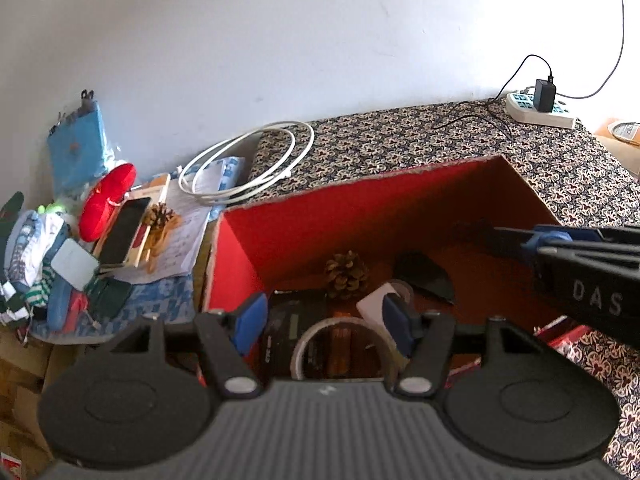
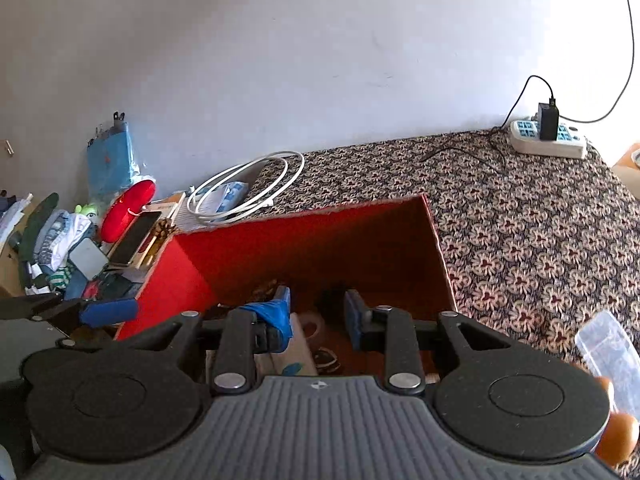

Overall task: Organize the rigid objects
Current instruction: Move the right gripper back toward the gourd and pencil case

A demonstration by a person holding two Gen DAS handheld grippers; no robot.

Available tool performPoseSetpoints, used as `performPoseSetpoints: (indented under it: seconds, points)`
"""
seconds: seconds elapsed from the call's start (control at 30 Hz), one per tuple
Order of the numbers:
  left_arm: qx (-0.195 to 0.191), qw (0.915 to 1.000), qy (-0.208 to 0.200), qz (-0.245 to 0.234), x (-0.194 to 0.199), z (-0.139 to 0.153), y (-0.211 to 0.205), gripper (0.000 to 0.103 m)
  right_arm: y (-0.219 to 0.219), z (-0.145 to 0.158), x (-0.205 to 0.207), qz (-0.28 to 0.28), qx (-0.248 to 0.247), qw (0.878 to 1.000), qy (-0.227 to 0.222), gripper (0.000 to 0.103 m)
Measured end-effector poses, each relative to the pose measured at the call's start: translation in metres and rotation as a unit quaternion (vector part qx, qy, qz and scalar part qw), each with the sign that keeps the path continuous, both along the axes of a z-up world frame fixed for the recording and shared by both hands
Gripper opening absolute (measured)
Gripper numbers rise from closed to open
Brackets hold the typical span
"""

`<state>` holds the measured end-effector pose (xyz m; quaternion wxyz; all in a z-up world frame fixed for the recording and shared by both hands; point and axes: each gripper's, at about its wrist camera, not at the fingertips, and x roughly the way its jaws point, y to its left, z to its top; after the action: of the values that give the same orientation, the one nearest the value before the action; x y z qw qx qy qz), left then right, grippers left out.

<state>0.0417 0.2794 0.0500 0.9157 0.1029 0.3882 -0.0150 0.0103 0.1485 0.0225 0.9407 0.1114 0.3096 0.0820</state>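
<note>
A red-lined box [image 1: 304, 224] [image 2: 248, 248] stands open on the patterned cloth. Inside lie a pine cone [image 1: 346, 274], a tape roll [image 1: 340, 344], a black device [image 1: 296, 328], a white block [image 1: 378, 300] and a dark curved piece [image 1: 426, 276]. My left gripper [image 1: 326, 322] is open and empty, low over the box's near side above the tape roll. My right gripper [image 2: 318, 316] is open and empty over the box's near edge; it shows from the side in the left wrist view [image 1: 540, 242]. The left gripper's finger shows at the left in the right wrist view [image 2: 108, 310].
Left of the box a clutter holds a phone [image 1: 124, 230], another pine cone [image 1: 160, 216], a red case [image 1: 106, 200], papers and clothes. A coiled white cable [image 1: 248, 160] lies behind. A power strip [image 1: 538, 110] with charger sits far right. A clear container [image 2: 612, 356] is near right.
</note>
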Motion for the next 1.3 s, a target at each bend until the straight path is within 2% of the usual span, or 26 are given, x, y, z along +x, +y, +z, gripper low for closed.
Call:
performPoseSetpoints:
  seconds: [0.13,0.47,0.63,0.8,1.03,1.3]
  points:
    - [0.002,1.0000,-0.002,0.002,-0.012,0.002,-0.001,0.065,-0.006,0.001,-0.012,-0.010,0.021,1.000,0.002,0.012]
    - [0.005,1.0000,0.004,-0.001,-0.041,0.000,-0.007,0.066,-0.014,-0.012,-0.048,-0.027,-0.011,1.000,-0.007,0.012]
    - [0.003,0.9998,0.016,-0.012,-0.054,-0.006,-0.015,0.066,-0.024,-0.022,-0.057,-0.026,0.003,1.000,0.017,0.013]
    - [0.021,0.9993,0.016,-0.027,-0.068,-0.014,-0.032,0.066,-0.031,-0.031,-0.066,-0.021,0.015,0.999,0.034,0.013]
    - [0.027,0.9976,0.041,-0.048,-0.078,-0.029,-0.054,0.066,-0.049,-0.050,-0.078,-0.019,0.025,0.997,0.071,0.013]
    - [0.019,0.9922,0.070,-0.101,-0.087,-0.046,-0.090,0.066,-0.086,-0.063,-0.094,-0.046,0.043,0.994,0.088,0.013]
